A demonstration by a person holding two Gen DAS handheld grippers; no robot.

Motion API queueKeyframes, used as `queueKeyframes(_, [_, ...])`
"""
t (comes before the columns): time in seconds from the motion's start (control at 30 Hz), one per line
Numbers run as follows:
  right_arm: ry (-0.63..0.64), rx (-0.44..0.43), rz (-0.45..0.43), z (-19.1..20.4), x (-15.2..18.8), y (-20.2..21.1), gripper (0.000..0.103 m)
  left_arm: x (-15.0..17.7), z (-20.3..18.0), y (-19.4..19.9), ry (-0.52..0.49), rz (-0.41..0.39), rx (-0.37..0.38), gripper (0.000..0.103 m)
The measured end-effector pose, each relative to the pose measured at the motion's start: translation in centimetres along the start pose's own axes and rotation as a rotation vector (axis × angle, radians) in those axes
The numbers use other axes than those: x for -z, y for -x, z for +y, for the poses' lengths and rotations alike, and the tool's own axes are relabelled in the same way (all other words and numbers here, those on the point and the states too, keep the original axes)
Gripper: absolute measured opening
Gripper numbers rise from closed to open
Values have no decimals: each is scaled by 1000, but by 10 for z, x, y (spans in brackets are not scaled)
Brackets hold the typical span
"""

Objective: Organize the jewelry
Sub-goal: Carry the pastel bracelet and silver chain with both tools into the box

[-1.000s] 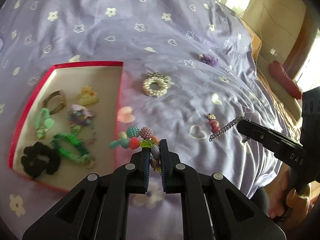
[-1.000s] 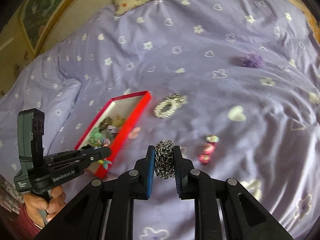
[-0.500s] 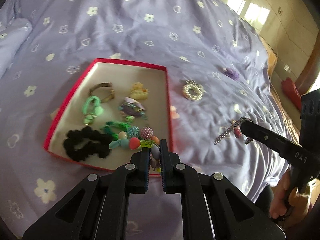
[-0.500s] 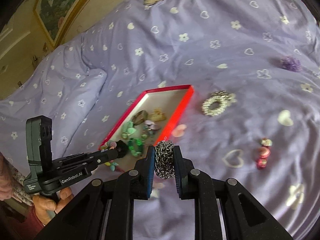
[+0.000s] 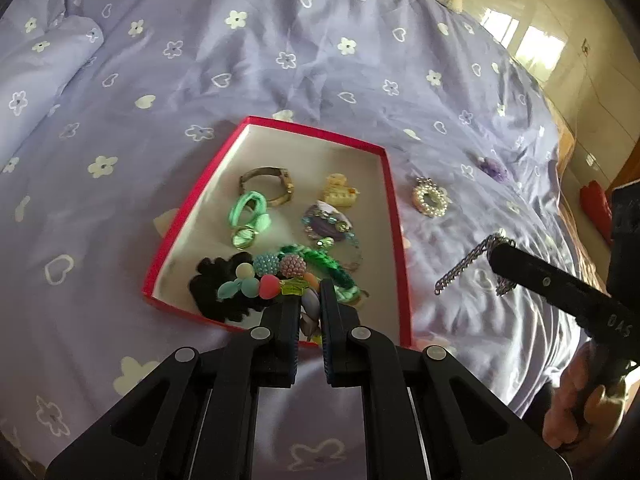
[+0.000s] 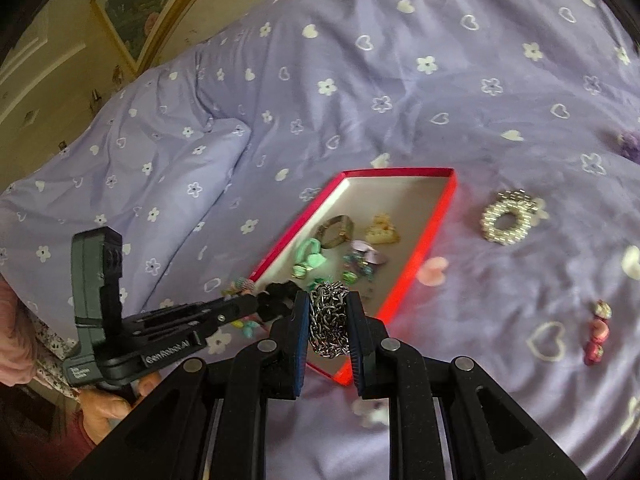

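Left tool [image 5: 310,304] is clenched on my beaded bracelet [image 5: 272,276]; the colored beads stick out past the fingertips and hang above the near end of the red box [image 5: 394,216]. From the right wrist view that tool [image 6: 250,304] shows at the box's [image 6: 432,224] near-left corner.

Right tool [image 6: 328,320] is clamped on a bunched metal chain [image 6: 329,320], held above the box's near end. In the left wrist view the chain [image 5: 466,264] dangles off the tool tip [image 5: 500,252], just outside the box's right wall.

Inside the box: black scrunchie [image 5: 218,288] at the near end, green braided band [image 5: 328,266] beside it, mint hair tie [image 5: 248,216] and bronze bangle [image 5: 266,184] toward the far left, yellow duck clip [image 5: 340,192] toward the far right, purple beaded piece [image 5: 328,226] in the middle.

Outside the box on the bed [image 5: 280,60]: pearl ring scrunchie [image 6: 508,220] just right of the box, pink bead charm [image 6: 598,332] further right and nearer to me, purple flower piece [image 5: 494,166] beyond the pearl one, well apart from the box.
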State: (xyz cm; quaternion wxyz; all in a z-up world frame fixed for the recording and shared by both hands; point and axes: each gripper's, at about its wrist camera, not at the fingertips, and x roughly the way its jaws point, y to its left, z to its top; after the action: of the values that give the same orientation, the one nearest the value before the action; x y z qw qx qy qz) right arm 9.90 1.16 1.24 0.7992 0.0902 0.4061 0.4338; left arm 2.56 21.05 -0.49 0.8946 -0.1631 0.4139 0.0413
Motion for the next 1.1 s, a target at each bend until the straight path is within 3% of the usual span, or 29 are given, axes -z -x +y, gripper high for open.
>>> queueKeyframes(0.33, [27, -28, 39, 19, -8, -41, 18, -7, 14, -14, -6, 11, -28, 8])
queueKeyframes(1.1, [-33, 12, 206, -13, 12, -119, 18, 0, 44, -73, -4, 133, -42, 8])
